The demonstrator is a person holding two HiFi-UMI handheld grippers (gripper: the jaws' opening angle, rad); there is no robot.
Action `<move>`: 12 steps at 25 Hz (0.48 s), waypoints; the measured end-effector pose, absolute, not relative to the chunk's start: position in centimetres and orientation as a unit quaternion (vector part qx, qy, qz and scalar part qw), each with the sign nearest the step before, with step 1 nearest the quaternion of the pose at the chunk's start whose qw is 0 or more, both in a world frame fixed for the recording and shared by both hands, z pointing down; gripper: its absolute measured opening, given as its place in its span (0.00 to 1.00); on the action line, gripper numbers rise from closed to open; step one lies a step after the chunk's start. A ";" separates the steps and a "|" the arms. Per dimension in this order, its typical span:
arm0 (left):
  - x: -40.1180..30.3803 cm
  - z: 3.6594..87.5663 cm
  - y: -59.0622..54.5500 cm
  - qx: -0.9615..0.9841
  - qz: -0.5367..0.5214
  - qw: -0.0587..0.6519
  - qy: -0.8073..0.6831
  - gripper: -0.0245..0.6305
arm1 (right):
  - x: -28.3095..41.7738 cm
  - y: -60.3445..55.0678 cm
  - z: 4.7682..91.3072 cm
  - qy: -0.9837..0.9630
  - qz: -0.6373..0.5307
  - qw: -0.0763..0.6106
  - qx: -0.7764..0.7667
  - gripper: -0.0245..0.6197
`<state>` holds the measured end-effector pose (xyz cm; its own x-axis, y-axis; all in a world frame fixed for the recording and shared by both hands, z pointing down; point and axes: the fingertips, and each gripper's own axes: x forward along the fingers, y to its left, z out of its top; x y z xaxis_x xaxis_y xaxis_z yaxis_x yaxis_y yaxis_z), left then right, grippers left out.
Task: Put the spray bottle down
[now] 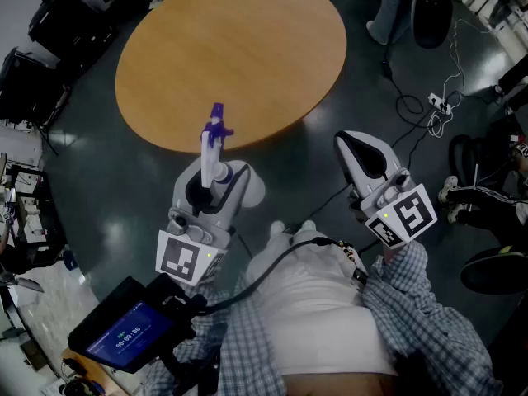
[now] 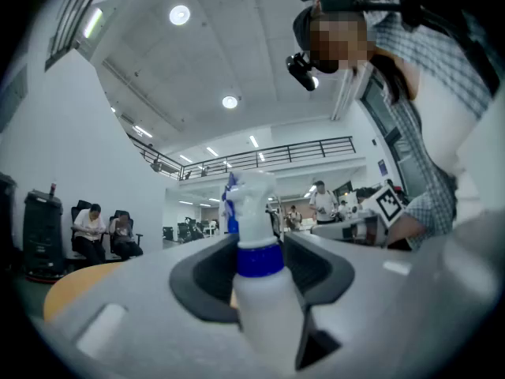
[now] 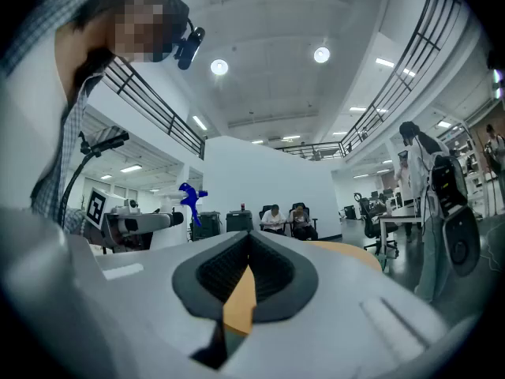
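**Far left.** A device with a lit blue screen sits at 7 o'clock in the head view, below the left tool's marker cube.

**Left tool.** The left tool is held level and points toward 12 o'clock, at the round wooden tabletop. It is clenched on the spray bottle. In the left gripper view, both black pads press the white bottle body just below its blue collar.

**Spray bottle.** The bottle stands upright between the jaws, with its purple-blue trigger head at 12 o'clock above them. In the head view the bottle body is over the dark floor, just short of the tabletop's near edge. The trigger head overlaps that edge. The bottle does not rest on the tabletop.

**Right tool.** The right tool is at 3 o'clock from the left tool, well apart from it, and is also held level. In the right gripper view its jaws are drawn together to a thin slit with nothing between them. Only a sliver of the orange tabletop shows through the slit. The left tool and the bottle's trigger head appear at 9 o'clock in that view.

**Far right.** Cables and a power strip lie on the floor at 2 o'clock from the right tool.
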<state>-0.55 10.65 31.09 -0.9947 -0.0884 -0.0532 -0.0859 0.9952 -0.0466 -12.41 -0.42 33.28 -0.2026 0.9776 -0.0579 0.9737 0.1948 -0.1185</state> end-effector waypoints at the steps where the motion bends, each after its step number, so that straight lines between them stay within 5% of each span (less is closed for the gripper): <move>1: -0.6 30.9 10.5 -0.045 -0.021 0.030 0.998 0.30 | -12.3 -0.5 33.3 -0.773 0.064 0.015 -0.631 0.05; 12: -0.6 31.2 10.4 -0.045 -0.021 0.023 0.998 0.30 | -12.4 -0.6 33.4 -0.774 0.062 0.019 -0.630 0.05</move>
